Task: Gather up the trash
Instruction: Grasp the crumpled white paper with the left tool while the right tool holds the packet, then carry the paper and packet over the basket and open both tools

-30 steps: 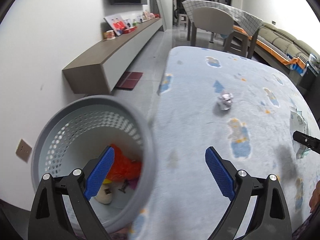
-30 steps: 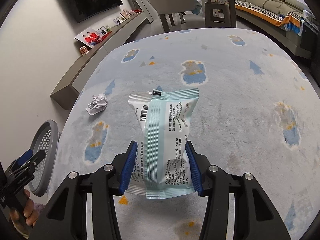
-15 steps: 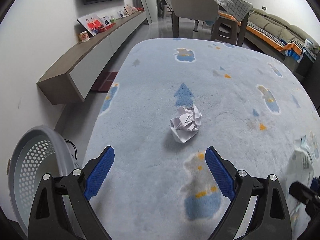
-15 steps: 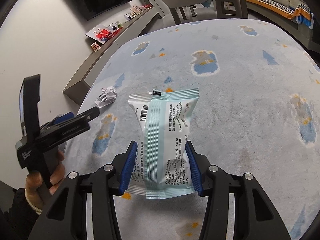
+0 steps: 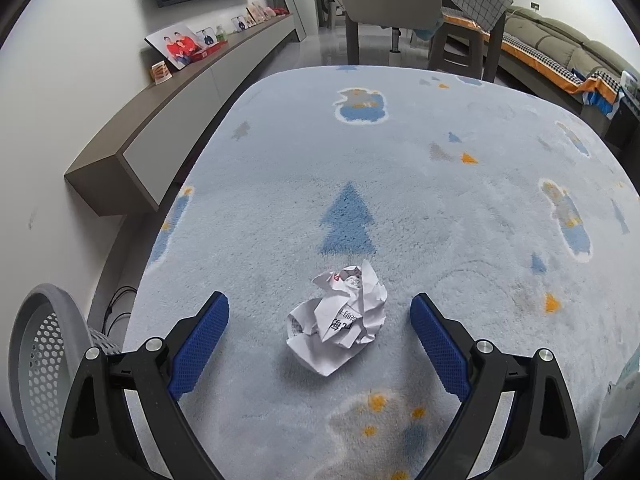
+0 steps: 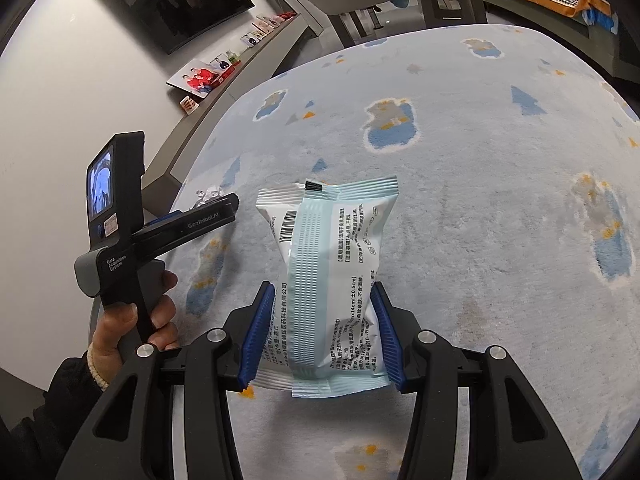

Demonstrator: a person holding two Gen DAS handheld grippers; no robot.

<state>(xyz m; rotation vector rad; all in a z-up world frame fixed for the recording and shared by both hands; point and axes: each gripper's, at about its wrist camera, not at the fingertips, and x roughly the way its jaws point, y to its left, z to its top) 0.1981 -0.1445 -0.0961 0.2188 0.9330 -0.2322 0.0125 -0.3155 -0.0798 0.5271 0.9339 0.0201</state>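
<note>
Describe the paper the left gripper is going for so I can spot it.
On the pale blue rug, just below the blue tree shape, lies a crumpled white paper ball between the open left gripper fingers. It is the only loose, printed scrap there.

I'm reading "Gen Robot.AI" in pale letters along the black finger of my left gripper [image 6: 224, 210], and "Data Acquisition System" on its black body by the handle. The pale blue packet [image 6: 326, 280] pinched in my right gripper [image 6: 324, 334] is showing a barcode near its top, columns of Chinese print too small for me to make out, and "14cm(±0.5cm)". The crumpled paper [image 5: 340, 316] is carrying printed characters and digits, all creased past reading.
</note>
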